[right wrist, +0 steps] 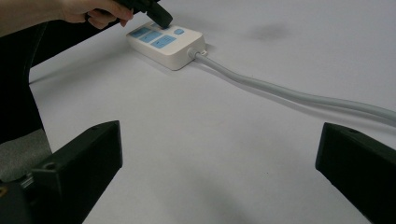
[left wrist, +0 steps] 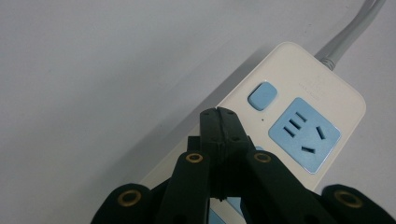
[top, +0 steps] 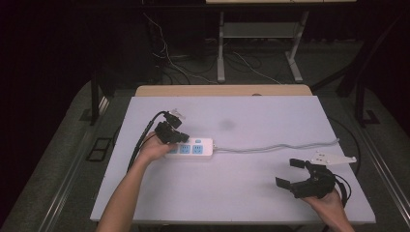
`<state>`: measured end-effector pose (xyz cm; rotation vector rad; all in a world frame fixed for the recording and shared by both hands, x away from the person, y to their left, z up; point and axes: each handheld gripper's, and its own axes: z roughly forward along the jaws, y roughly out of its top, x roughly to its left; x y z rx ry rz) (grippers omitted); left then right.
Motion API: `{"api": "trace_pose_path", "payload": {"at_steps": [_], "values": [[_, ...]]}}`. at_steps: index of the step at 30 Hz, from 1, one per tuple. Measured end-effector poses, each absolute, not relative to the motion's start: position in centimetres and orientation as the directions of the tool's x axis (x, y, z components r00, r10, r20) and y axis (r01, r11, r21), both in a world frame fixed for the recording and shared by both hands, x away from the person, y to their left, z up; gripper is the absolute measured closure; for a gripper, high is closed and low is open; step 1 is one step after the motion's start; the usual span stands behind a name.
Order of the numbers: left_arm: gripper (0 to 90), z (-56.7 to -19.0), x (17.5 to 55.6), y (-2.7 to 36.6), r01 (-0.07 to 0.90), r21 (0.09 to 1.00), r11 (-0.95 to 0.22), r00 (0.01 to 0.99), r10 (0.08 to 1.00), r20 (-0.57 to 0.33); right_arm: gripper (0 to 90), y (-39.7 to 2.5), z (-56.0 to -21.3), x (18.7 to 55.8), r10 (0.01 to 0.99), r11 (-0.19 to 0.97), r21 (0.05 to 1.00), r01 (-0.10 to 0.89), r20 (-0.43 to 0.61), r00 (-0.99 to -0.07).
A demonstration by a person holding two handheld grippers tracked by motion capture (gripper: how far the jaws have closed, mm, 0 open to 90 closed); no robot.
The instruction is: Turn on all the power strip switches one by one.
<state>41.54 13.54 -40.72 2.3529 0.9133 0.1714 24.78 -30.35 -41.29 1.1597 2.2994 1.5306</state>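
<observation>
A white power strip (top: pixel 192 147) with blue sockets lies left of the table's middle, its grey cable (top: pixel 275 146) running off to the right. My left gripper (top: pixel 178 136) is shut with nothing between its jaws, tips just over the strip's top. In the left gripper view the closed tips (left wrist: pixel 218 114) sit beside the blue switch (left wrist: pixel 262 95) and a blue socket (left wrist: pixel 304 133). My right gripper (top: pixel 291 172) rests open near the front right, its jaws wide apart. The right gripper view shows the strip (right wrist: pixel 166 44) far off with the left gripper (right wrist: pixel 161 18) on it.
The white table top (top: pixel 251 116) has a wooden strip (top: pixel 222 90) along its far edge. A white flat bracket (top: pixel 333 158) lies near the right edge beside the cable's end. Dark floor, loose cables and a metal stand lie beyond the table.
</observation>
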Motion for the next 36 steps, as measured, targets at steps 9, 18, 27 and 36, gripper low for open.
{"api": "trace_pose_path", "payload": {"at_steps": [9, 18, 27, 36], "values": [[89.8, -39.7, 41.1, 13.0, 0.537, 0.583, -0.610, 0.776, 0.628, -0.058, 0.4, -30.4, -41.3, 24.9, 0.665, 0.181, 0.836, 0.517, 0.283, -0.691], [89.8, -38.1, 41.1, 11.9, 0.504, 0.594, -0.627, 0.798, 0.601, -0.043, 0.4, -30.4, -41.3, 24.9, 0.665, 0.180, 0.837, 0.516, 0.283, -0.691], [89.7, -37.8, 41.0, 10.9, 0.483, 0.592, -0.644, 0.815, 0.578, -0.037, 0.5, -30.5, -41.3, 24.8, 0.665, 0.178, 0.838, 0.515, 0.283, -0.691], [89.6, -37.9, 41.1, 10.0, 0.473, 0.595, -0.650, 0.823, 0.567, -0.035, 0.4, -30.5, -41.3, 24.9, 0.664, 0.179, 0.839, 0.515, 0.283, -0.692]]}}
